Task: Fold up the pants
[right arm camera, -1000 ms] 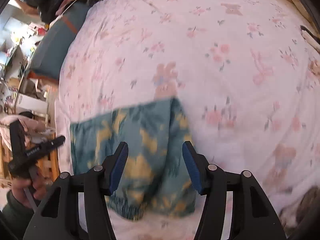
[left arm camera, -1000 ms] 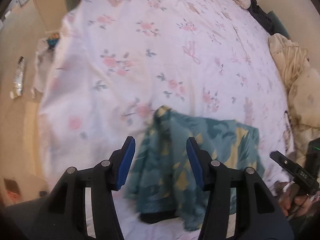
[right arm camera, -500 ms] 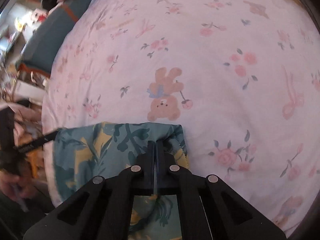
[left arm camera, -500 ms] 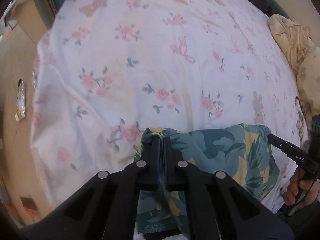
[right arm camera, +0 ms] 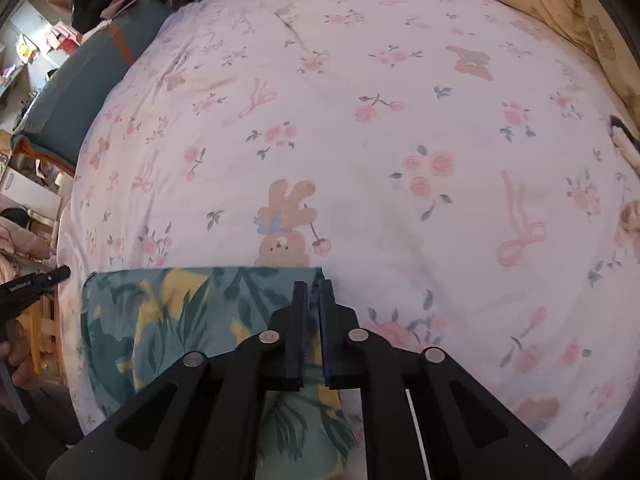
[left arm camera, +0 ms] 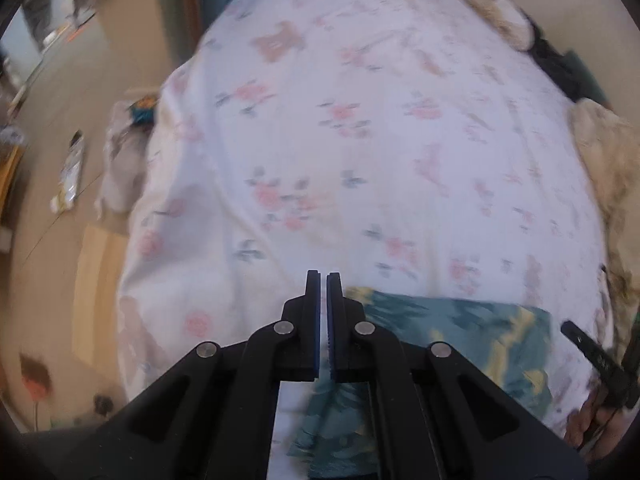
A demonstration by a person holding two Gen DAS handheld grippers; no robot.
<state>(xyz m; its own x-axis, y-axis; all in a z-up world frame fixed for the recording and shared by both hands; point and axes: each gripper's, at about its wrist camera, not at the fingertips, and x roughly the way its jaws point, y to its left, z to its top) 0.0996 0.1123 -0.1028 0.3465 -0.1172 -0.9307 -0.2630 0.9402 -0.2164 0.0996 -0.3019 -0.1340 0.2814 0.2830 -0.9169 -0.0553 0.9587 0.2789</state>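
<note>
The pants (right arm camera: 168, 320) are teal with a yellow leaf print and lie folded flat at the near edge of the bed. In the left wrist view they (left arm camera: 460, 332) lie to the right of my left gripper (left arm camera: 324, 280), which is shut with nothing between its pads, just past the cloth's left corner. My right gripper (right arm camera: 314, 286) is shut over the pants' far right corner; whether cloth is pinched I cannot tell. Each gripper shows in the other's view, the right one (left arm camera: 592, 356) and the left one (right arm camera: 36, 280).
The bed carries a white sheet (right arm camera: 400, 140) with pink flowers and rabbits. A beige quilt (right arm camera: 560, 4) is bunched along its far right side. A blue bench (right arm camera: 84, 76) stands at the left. Litter and cloth (left arm camera: 120, 168) lie on the floor beside the bed.
Both grippers closed on the pants' far corners, then drew back. The left one now sits off the cloth's left corner, and the pants lie flatter with a straight far edge.
</note>
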